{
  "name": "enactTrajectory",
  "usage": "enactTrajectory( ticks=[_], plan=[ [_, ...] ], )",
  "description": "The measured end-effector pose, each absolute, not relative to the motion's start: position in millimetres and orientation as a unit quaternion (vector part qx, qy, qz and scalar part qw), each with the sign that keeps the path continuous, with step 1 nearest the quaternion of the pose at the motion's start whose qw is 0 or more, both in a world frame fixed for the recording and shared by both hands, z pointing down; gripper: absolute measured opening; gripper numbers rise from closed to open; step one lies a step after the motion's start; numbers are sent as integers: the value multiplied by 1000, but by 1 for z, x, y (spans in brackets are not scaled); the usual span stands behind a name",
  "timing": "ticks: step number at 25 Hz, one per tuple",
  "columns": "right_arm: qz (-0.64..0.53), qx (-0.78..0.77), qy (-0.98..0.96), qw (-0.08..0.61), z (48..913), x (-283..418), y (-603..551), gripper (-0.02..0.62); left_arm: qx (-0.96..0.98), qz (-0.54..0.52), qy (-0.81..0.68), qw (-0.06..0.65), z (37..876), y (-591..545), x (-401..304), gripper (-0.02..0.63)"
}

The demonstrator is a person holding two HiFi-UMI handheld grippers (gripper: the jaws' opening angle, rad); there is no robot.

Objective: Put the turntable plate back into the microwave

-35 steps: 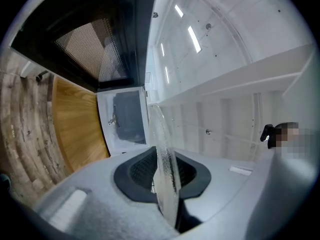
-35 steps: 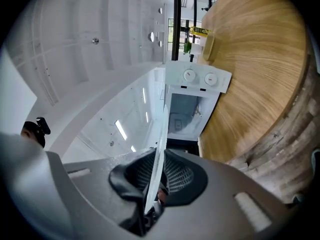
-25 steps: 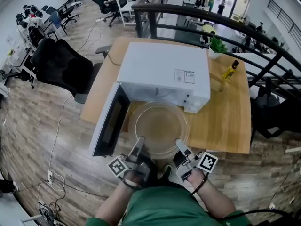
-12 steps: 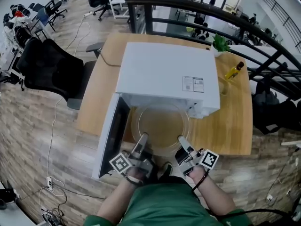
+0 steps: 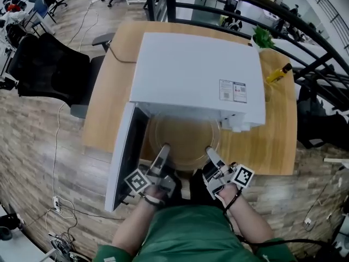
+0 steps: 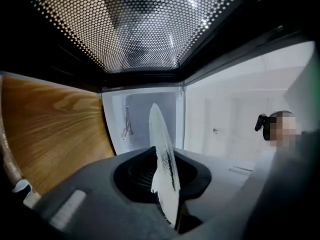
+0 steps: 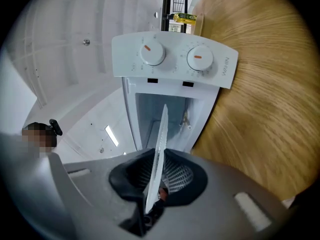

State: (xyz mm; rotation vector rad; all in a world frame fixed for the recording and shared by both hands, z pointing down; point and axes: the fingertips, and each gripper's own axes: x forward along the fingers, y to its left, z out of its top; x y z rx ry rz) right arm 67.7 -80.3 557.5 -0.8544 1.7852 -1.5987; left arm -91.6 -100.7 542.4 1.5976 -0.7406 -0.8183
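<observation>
A: Your left gripper (image 5: 163, 149), fingers (image 6: 90, 201)?
B: Closed on the near rim of the turntable plate (image 5: 185, 140). The glass shows edge-on between them in your left gripper view.
A: Right gripper (image 5: 209, 152)?
B: Same. Your fingers (image 7: 240, 196) clamp the plate's rim further right. Both grippers sit lower centre of the head view, side by side and apart.
A: Plate location?
B: You hold it level at the open front of the microwave (image 5: 199, 75), centre frame. Far part is tucked under the microwave's top edge, near part sticks out toward the desk (image 5: 106, 108) edge. Can't tell if it touches the cavity floor.
A: Door?
B: Door (image 5: 122, 157) is swung open, left of the plate. Control panel (image 7: 175, 59) is upper centre in your right gripper view.
</observation>
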Motion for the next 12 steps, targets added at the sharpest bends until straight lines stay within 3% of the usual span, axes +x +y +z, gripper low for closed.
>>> enactTrajectory(
  ticks=[12],
  plan=[
    [-609,-313,673,278,595,73,-115,49,665,-350,-340,565,580,-130,-87,49]
  ],
)
